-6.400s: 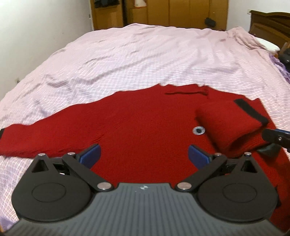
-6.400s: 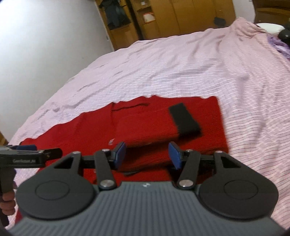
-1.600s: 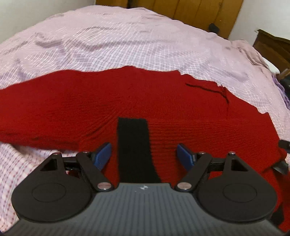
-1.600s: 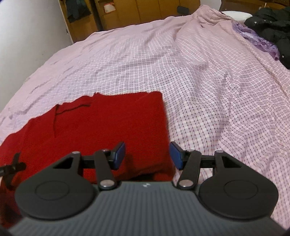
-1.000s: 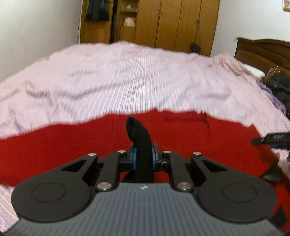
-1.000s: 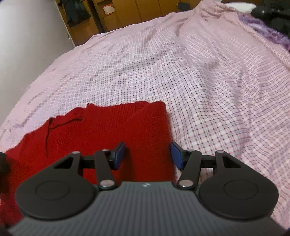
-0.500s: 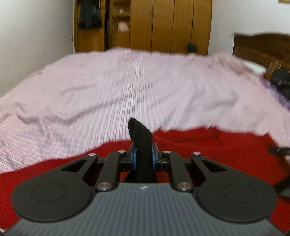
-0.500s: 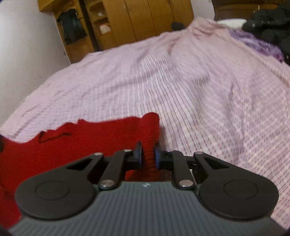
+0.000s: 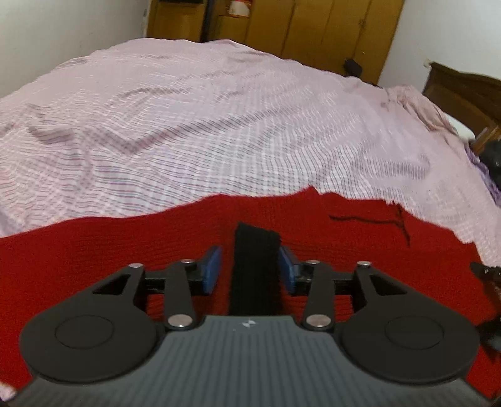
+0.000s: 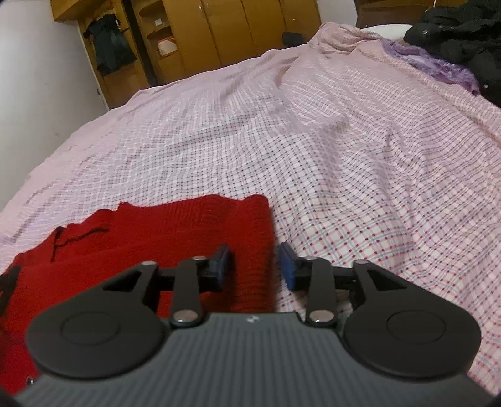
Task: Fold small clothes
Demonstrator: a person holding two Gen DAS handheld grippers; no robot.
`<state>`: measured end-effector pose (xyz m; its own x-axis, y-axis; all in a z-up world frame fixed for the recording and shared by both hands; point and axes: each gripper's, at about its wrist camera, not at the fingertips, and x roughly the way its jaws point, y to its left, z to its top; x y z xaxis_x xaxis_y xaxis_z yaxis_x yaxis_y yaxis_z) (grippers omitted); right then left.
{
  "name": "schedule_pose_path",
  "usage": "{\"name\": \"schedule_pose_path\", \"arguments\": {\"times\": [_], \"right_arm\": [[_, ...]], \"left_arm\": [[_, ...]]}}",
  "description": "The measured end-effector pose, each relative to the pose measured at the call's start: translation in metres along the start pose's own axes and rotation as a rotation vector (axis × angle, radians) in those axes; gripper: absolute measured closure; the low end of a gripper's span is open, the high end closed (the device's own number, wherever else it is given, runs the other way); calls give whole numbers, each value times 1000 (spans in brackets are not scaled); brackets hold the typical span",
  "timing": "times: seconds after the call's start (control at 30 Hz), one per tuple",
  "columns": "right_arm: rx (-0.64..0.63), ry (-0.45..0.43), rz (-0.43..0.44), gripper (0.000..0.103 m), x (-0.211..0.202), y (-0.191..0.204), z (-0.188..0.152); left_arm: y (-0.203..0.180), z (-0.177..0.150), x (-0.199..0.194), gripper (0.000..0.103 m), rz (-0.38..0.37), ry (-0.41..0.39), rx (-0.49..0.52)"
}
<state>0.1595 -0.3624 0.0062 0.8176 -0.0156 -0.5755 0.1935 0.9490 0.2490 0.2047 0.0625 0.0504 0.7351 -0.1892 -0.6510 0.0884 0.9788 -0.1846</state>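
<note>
A: Well, how much room is around it?

B: Plenty. The checked bedspread (image 9: pixel 219 119) runs bare from the middle of both frames to the top, up to the wooden wardrobes (image 9: pixel 313 28). Dark clothing (image 10: pixel 463 34) crowds only the upper right of the right wrist view.

A: And the red sweater (image 9: pixel 109 247)?

B: It lies flat across the lower half of the left view, its far edge wavy, collar slit at centre right. In the right view its straight side edge (image 10: pixel 266 238) runs down the centre.

A: The grippers?

B: The left gripper (image 9: pixel 249 269) is opening; the black cuff (image 9: pixel 255 266) stands between its blue pads (image 9: pixel 210 269), which no longer press it. The right gripper (image 10: pixel 255 266) is opening too, straddling the sweater's edge, pads clear of the knit.

A: Anything hidden?

B: The gripper bodies cover the sweater's near part, and the frame cuts it off at lower left. Both views are somewhat blurred.
</note>
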Motion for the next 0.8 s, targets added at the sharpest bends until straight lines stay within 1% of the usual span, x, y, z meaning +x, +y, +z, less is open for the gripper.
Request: {"name": "schedule_pose_path", "arguments": {"times": [0.03, 0.1, 0.17, 0.27, 0.37, 0.43, 0.5, 0.6, 0.7, 0.8], "right_arm": [[-2, 1, -11, 55, -2, 1, 2], [-8, 1, -29, 51, -9, 6, 7], [-14, -11, -31, 51, -21, 9, 12], [-33, -21, -9, 51, -42, 15, 18], [-55, -23, 28, 50, -66, 26, 21], [-69, -28, 72, 47, -80, 34, 22], [-80, -28, 107, 47, -92, 42, 22], [-89, -6, 142, 47, -109, 53, 25], [-106, 24, 189, 47, -125, 63, 24], [-122, 52, 207, 47, -135, 75, 16]], "left_arm": [[1, 1, -6, 47, 18, -12, -2], [5, 3, -21, 47, 52, -35, 8], [12, 4, -37, 46, 64, -47, 4], [30, 5, -66, 46, 92, -63, -39], [52, 2, -88, 46, 153, -58, -87], [68, -1, -101, 46, 195, -51, -110], [84, -4, -112, 41, 240, -42, -130], [112, -10, -130, 36, 301, -36, -182], [137, -16, -144, 35, 353, -22, -227], [159, -25, -153, 34, 399, -10, -286]]}}
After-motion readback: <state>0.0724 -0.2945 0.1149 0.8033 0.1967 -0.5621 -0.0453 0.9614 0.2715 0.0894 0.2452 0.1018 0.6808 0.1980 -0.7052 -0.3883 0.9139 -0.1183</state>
